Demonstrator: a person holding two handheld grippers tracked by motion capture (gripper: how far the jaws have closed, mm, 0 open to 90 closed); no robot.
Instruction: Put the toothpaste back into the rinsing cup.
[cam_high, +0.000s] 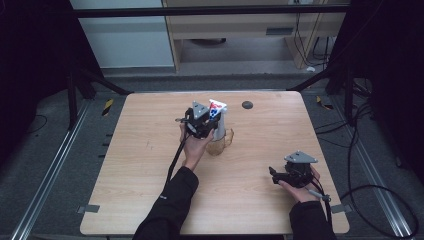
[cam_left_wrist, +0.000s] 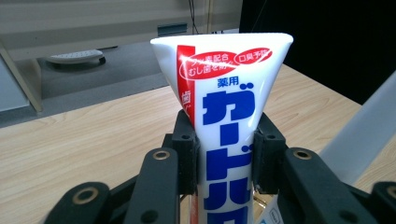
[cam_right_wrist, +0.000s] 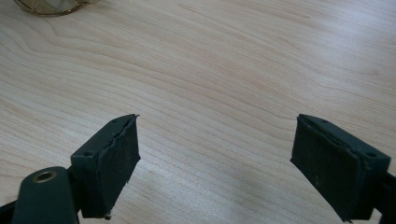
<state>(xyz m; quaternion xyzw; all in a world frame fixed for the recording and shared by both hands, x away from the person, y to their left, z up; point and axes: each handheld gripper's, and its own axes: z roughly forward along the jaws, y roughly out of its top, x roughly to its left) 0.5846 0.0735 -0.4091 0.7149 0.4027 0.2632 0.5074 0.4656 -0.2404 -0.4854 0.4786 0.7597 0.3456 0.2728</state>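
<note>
A white toothpaste tube (cam_left_wrist: 224, 107) with blue and red print stands upright between my left gripper's (cam_left_wrist: 224, 156) pads, which press on both its sides. In the high view that left gripper (cam_high: 212, 120) holds the tube (cam_high: 217, 108) above a clear amber cup (cam_high: 221, 142) near the table's middle; whether the tube's lower end is inside the cup I cannot tell. My right gripper (cam_high: 273, 173) rests low over the front right of the table. Its pads (cam_right_wrist: 114, 163) stand wide apart over bare wood, nothing between them.
The light wooden table (cam_high: 150, 165) has a small dark round spot (cam_high: 247, 104) near its far edge. The amber cup's rim (cam_right_wrist: 51, 5) shows at the top left of the right gripper view. Black frame bars and cables surround the table.
</note>
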